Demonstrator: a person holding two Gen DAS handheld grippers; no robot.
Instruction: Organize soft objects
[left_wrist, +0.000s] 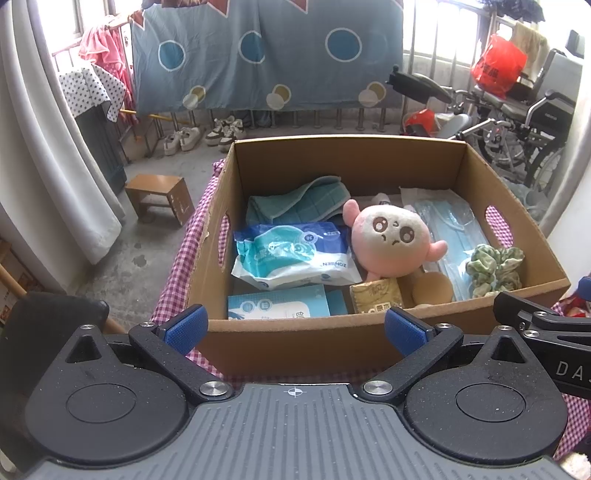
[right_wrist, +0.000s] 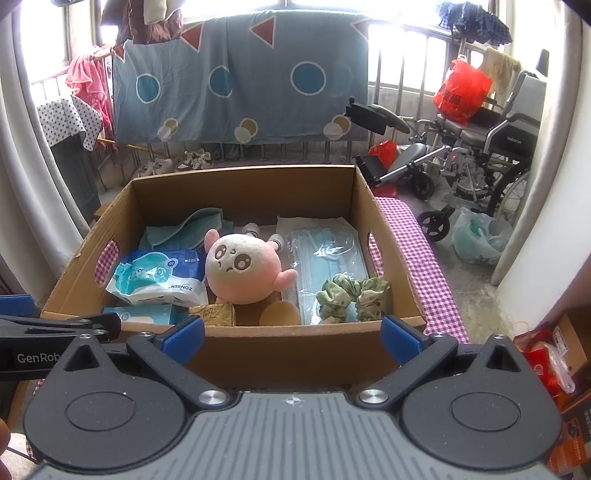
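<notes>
A cardboard box stands on a pink checked cloth. In it lie a pink plush toy, a green scrunchie, a pack of blue face masks, a wet wipes pack, a teal folded cloth, a tissue packet and a round tan puff. My left gripper is open and empty before the box's near wall. My right gripper is open and empty there too.
The checked cloth covers the surface under the box. A small wooden stool stands on the floor at left. Wheelchairs and a red bag are at the right. A blue sheet hangs behind. Red packets lie at right.
</notes>
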